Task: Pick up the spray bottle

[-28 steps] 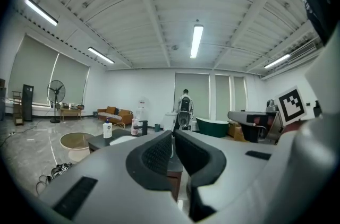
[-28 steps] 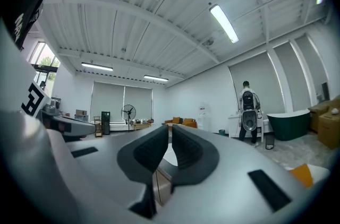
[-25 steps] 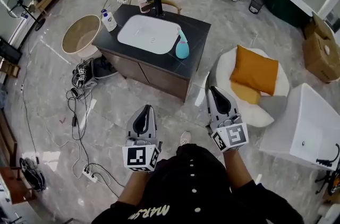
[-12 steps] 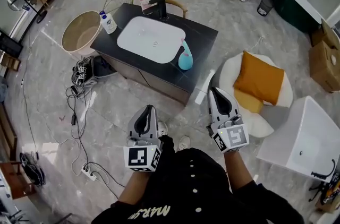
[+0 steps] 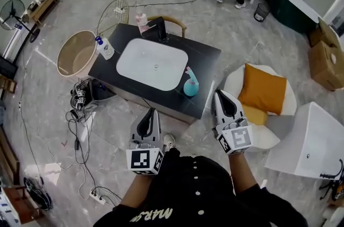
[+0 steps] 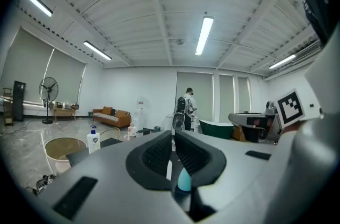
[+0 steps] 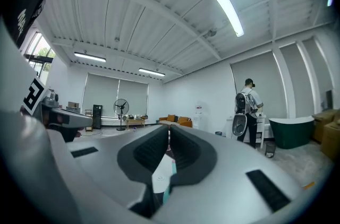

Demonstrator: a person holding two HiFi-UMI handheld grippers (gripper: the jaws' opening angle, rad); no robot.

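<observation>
**Both grippers empty, bottle sitting on worktop**

The teal spray bottle [image 5: 190,86] is standing on the dark worktop [image 5: 207,59], beside the white sink [image 5: 153,64]. The left gripper [image 5: 149,111] and right gripper [image 5: 219,94] are hovering short of it, jaws together, over the marble floor [image 5: 107,129]. No lettering is showing clearly enough to read.

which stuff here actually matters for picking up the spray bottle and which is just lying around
For the job:
- teal plastic spray bottle
- black vanity counter it stands on
- left tool and right tool, both shut, holding nothing

Just lying about:
- white pump bottle
- round beige tub
- orange cushion
- brown cardboard box
</observation>
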